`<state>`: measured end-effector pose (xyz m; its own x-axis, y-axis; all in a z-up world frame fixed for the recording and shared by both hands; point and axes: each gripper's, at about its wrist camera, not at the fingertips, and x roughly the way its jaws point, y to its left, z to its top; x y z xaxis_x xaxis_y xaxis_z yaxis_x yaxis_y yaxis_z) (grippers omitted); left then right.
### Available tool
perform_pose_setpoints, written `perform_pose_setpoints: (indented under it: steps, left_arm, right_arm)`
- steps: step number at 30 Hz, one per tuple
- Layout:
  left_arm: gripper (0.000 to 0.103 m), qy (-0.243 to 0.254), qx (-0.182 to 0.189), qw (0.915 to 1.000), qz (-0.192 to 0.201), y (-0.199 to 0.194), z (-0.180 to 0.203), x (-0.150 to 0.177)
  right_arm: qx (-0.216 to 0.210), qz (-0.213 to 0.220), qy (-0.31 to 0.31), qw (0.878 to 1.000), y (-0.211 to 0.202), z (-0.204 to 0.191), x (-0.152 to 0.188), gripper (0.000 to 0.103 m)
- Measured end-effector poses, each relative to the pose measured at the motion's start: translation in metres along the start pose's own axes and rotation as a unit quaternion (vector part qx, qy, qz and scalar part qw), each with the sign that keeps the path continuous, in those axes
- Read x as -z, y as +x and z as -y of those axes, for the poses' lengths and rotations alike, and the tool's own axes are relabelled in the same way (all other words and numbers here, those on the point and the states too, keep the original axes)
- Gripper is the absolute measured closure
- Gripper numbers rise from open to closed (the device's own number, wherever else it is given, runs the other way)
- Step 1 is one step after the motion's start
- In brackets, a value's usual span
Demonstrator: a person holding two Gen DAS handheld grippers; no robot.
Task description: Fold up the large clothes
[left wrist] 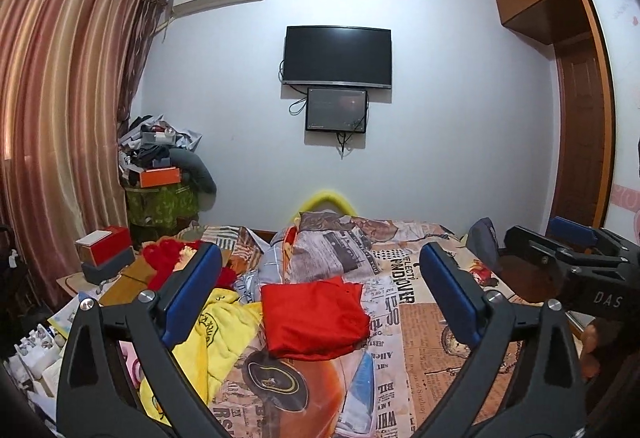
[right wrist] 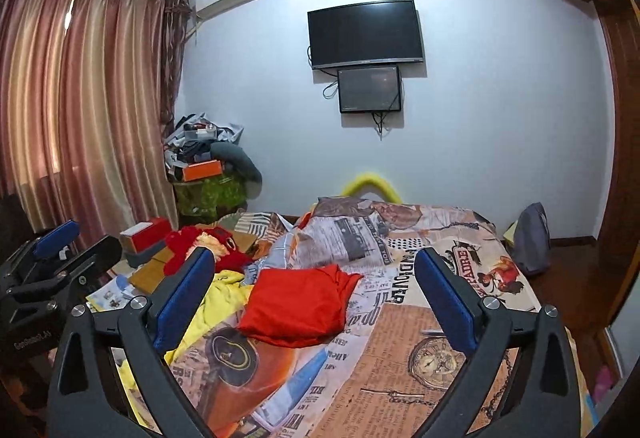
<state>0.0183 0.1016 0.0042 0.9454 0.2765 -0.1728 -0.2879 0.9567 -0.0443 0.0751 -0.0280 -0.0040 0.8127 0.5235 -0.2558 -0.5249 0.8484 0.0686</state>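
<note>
A folded red garment (left wrist: 316, 318) lies on the patterned bedspread (left wrist: 424, 334) in the middle of the bed; it also shows in the right wrist view (right wrist: 300, 304). A crumpled yellow garment (left wrist: 224, 338) lies to its left, seen too in the right wrist view (right wrist: 216, 298). My left gripper (left wrist: 320, 258) is open and empty, held above the bed short of the red garment. My right gripper (right wrist: 316, 264) is open and empty too, level with it. Each gripper shows in the other's view: the right (left wrist: 560, 250), the left (right wrist: 52, 250).
A red plush toy (right wrist: 208, 242) and boxes (left wrist: 106, 250) sit at the bed's left side. A cluttered pile (left wrist: 160, 166) stands by the curtain (left wrist: 60, 118). A wall TV (left wrist: 338, 54) hangs ahead. A grey bag (right wrist: 530, 238) and wardrobe (left wrist: 580, 78) are on the right.
</note>
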Motion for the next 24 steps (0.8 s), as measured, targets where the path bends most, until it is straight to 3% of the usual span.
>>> perform_pose_setpoints:
  steps: [24]
  left_arm:
    - [0.003, -0.007, 0.001, 0.9999, -0.012, 0.0024, -0.0017, 0.0045]
  right_arm:
    - [-0.010, -0.008, -0.006, 1.000, -0.0066, 0.0048, -0.0009, 0.003]
